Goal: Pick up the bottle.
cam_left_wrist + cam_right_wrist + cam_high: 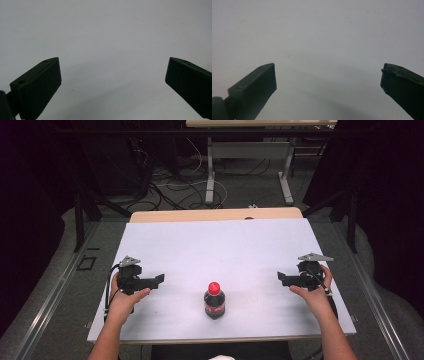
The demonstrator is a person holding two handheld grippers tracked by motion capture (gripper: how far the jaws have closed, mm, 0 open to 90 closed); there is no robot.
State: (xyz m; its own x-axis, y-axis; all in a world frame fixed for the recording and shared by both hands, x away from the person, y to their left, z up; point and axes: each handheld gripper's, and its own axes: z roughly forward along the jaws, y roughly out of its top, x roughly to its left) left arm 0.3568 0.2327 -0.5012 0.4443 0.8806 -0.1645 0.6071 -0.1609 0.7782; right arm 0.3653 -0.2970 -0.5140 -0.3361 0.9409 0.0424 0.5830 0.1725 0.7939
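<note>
You are seated at a white desk [215, 245], seen from above, with one tool in each hand. A small dark cola bottle [214, 302] with a red cap [214, 287] stands upright near the front edge, roughly on the desk's midline, between your two forearms.

Your left tool [159, 279] sits at the left of the desk, its tip aimed toward 3 o'clock. From it, the bottle lies at about 4 o'clock: to the right and a little nearer to you. Your right tool [281, 278] sits at the right of the desk, aimed toward 9 o'clock. From it, the bottle lies at about 8 o'clock: to the left and a little nearer to you. Neither tool touches the bottle; both are well apart from it.

The left tool looks slightly nearer the bottle than the right, though the difference is small.

The bottle's long axis runs straight up, so a grip from the side, across the body or neck, seems the natural approach.

Both tools are spread wide. In each gripper view the two black jaws stand far apart with nothing between them, and bare white desk beyond.
</note>
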